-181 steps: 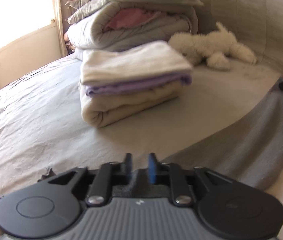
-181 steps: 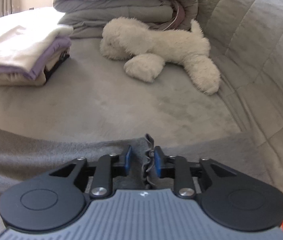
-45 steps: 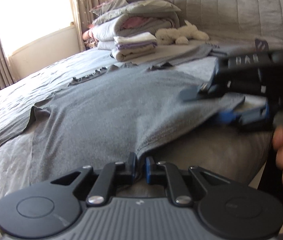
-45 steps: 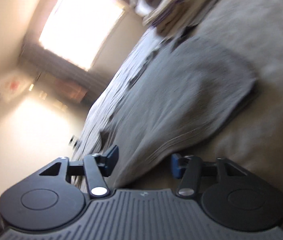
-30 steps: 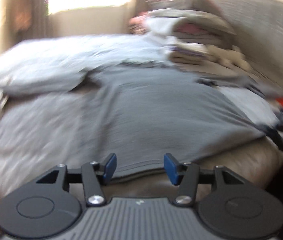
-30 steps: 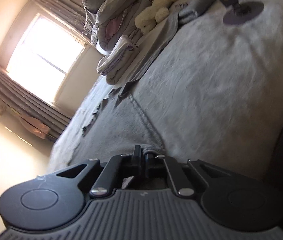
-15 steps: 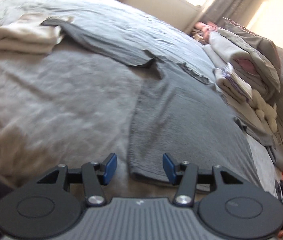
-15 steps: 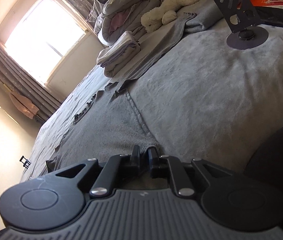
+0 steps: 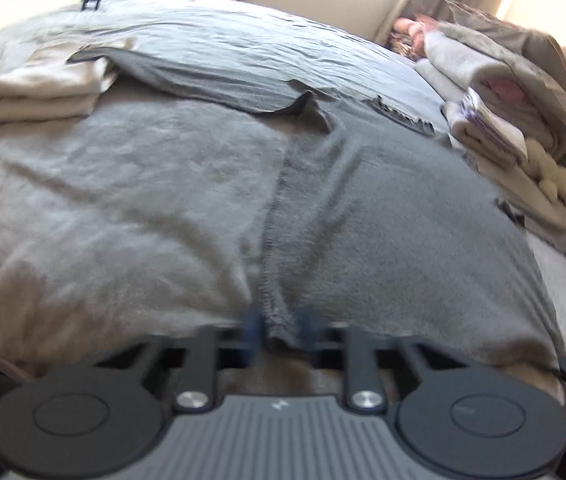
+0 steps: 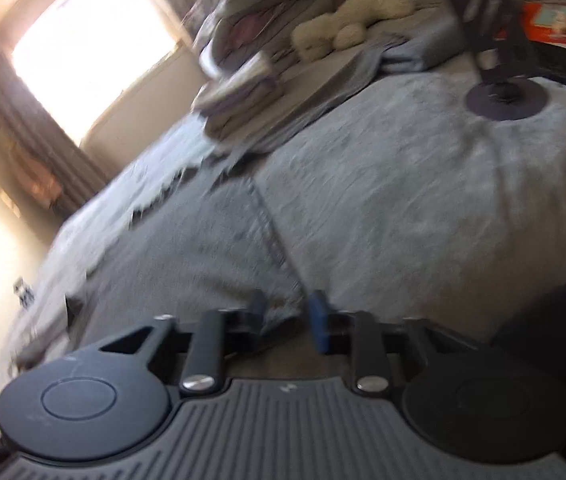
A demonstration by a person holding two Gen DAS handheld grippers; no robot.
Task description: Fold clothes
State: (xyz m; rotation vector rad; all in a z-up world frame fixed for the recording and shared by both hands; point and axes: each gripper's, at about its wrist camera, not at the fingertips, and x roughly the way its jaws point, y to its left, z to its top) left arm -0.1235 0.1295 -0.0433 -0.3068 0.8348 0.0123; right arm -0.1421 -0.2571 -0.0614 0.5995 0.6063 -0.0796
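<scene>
A grey garment (image 9: 383, 220) lies spread flat on the bed, one sleeve stretched to the far left. My left gripper (image 9: 279, 332) is at its near hem corner. The jaws are closing, and the bunched hem fills the space between the blue pads. In the right wrist view the same garment (image 10: 203, 248) runs away to the left. My right gripper (image 10: 287, 312) is at the other near corner. Its jaws are closing with that corner between them, and a thin gap shows at the right pad.
A stack of folded clothes (image 9: 483, 128) and a pile of duvets (image 9: 503, 64) sit at the bed's far end, with a white plush toy (image 10: 347, 20). A folded cream cloth (image 9: 43, 88) lies far left. A black stand (image 10: 499, 80) rests on the blanket (image 10: 423, 200) to the right.
The left jaws, wide open half a second ago, have come together on the hem corner. The right jaws stand wider apart than before. Both views have rolled.
</scene>
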